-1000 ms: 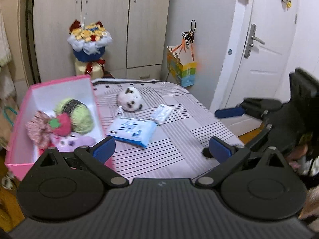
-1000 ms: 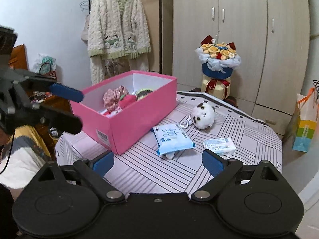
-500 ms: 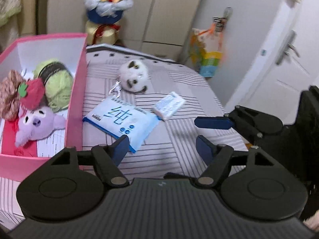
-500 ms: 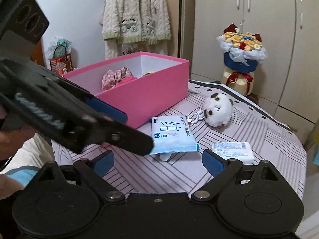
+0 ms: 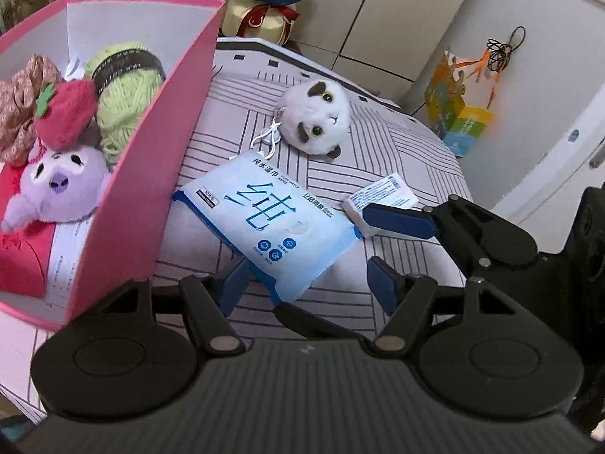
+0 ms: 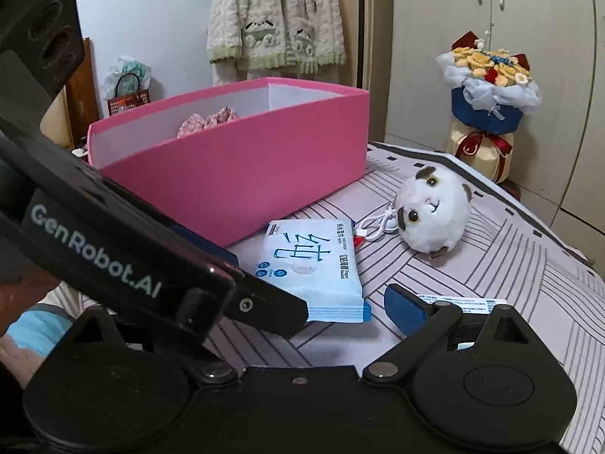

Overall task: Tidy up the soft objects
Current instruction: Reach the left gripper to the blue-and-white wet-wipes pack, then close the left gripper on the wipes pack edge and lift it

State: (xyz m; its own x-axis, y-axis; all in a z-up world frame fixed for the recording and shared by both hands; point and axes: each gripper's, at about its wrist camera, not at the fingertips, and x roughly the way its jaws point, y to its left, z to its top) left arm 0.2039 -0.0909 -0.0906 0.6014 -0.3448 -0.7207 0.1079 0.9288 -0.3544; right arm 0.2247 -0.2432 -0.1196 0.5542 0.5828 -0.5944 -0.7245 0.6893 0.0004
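From the left wrist view the pink box [image 5: 162, 143] is seen from above: a floral scrunchie [image 5: 19, 109], a strawberry plush [image 5: 66, 113], green yarn [image 5: 126, 98] and a purple plush [image 5: 60, 189] lie inside. The right wrist view shows only the box wall and the scrunchie top [image 6: 208, 121].

The wipes pack [image 5: 268, 223] lies on the striped cloth [image 5: 408, 143] just beside the box. The left gripper [image 5: 306, 283] stands spread wide, its fingers at either side of the pack's near corner; contact is unclear.

The white plush [image 5: 315, 121] sits beyond the pack. The small tissue packet [image 5: 382, 196] is partly covered by the right gripper [image 5: 382, 242], whose fingers are apart. In its own view, the left finger is hidden.
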